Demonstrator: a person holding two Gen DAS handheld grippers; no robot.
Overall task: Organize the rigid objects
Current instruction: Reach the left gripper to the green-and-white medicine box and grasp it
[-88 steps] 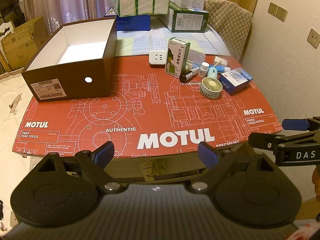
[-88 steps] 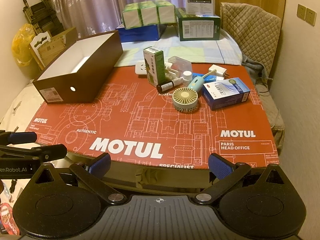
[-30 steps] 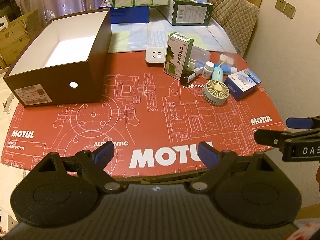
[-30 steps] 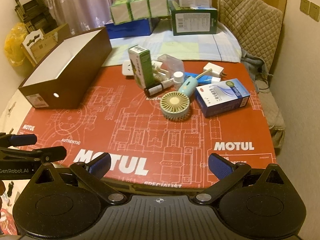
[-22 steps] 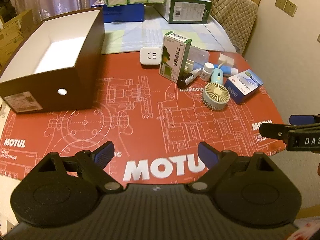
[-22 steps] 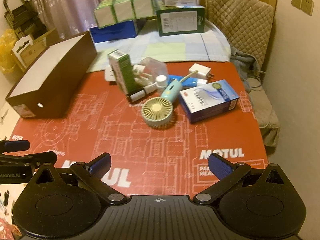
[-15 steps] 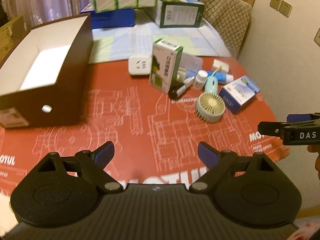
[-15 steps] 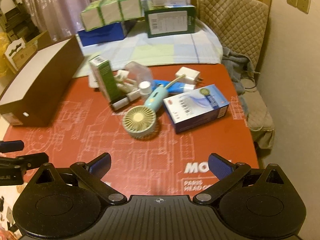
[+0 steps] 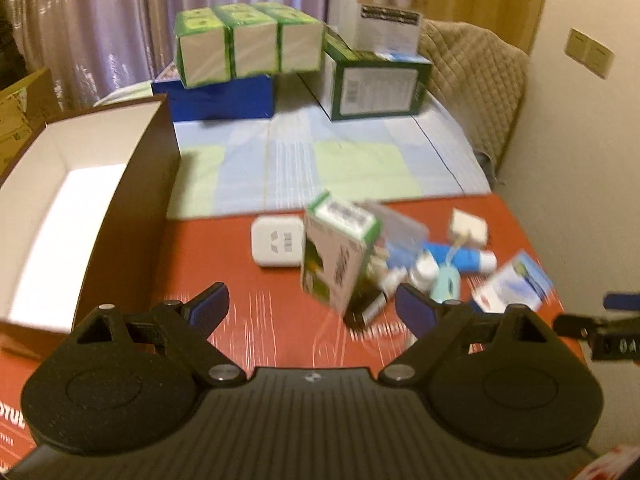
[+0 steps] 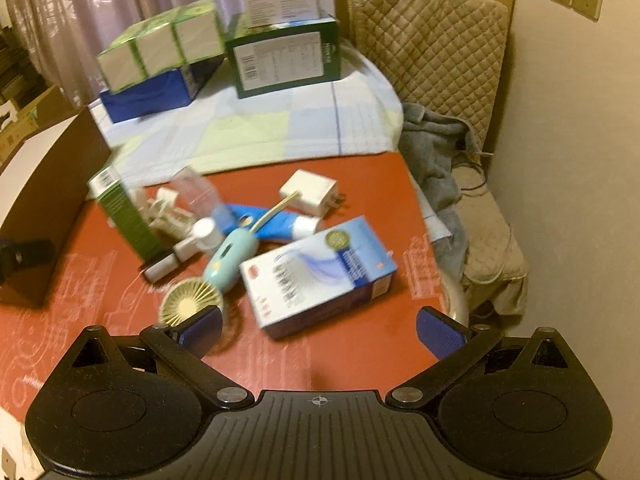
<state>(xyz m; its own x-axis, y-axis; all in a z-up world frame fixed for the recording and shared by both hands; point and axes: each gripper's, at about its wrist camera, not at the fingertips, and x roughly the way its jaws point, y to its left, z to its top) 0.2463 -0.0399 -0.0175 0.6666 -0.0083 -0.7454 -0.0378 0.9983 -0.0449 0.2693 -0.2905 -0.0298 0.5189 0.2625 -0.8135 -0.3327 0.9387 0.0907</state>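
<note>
I am holding my left gripper above the red mat, its blue-tipped fingers spread wide with nothing between them. Ahead of it the green box is standing upright but tilted, with the white socket lying just behind it to the left. The dark vial is lying at the foot of the green box, touching it or nearly so; the blur is keeping me from telling which. To my left the open brown box is sitting on the mat, its white inside bare where I can see it. I am holding my right gripper over the near right part of the mat, jaws wide apart and gripping nothing. The blue-and-white carton is lying flat just ahead, between its fingers in the view. Left of the carton the small fan is lying face up, its teal handle pointing away toward the pile. Behind it I am seeing a white bottle, a blue tube, a clear case and a white charger, all crowded close together. Beyond the mat a checked cloth is carrying stacked green and blue boxes, and a quilted chair is standing at the right by the wall.
</note>
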